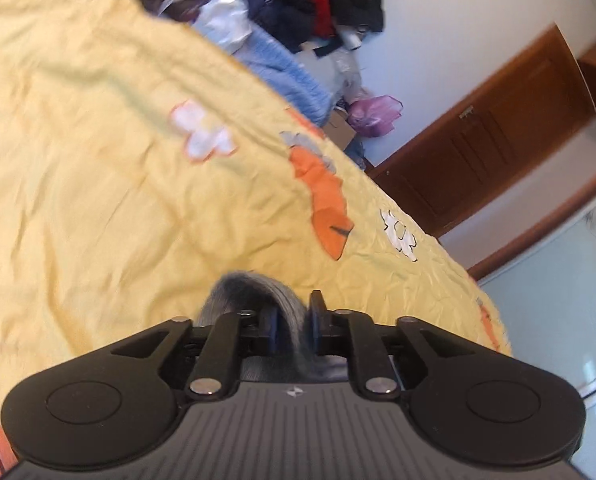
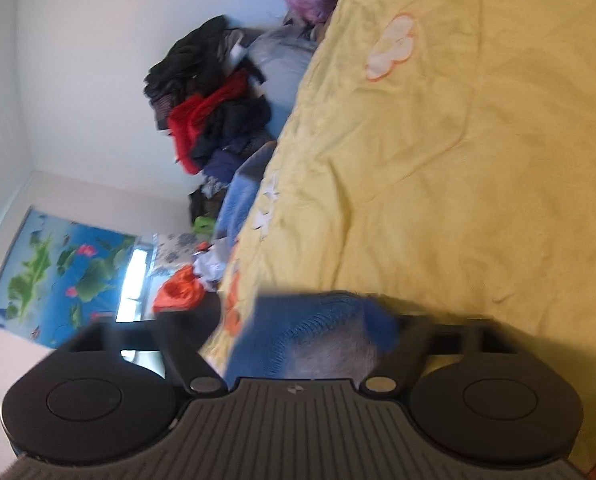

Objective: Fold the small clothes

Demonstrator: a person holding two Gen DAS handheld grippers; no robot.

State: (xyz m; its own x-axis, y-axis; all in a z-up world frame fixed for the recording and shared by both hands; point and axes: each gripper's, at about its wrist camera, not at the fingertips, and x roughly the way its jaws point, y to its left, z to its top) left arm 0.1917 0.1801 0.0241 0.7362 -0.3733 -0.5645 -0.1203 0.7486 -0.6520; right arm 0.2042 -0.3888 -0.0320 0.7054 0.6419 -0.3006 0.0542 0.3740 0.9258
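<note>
We see a wide yellow bedspread [image 1: 98,160] printed with white flowers and orange carrots. Beyond its far edge, a pile of dark and red clothes [image 2: 214,108] leans against the wall. On the bedspread, a small fuzzy grey and blue garment [image 2: 317,336] bunches up. In our left gripper [image 1: 292,322] the narrowly parted pads flank grey fabric. Our right gripper [image 2: 309,332] stands wide apart, blue ribbed cloth lying loose between.
</note>
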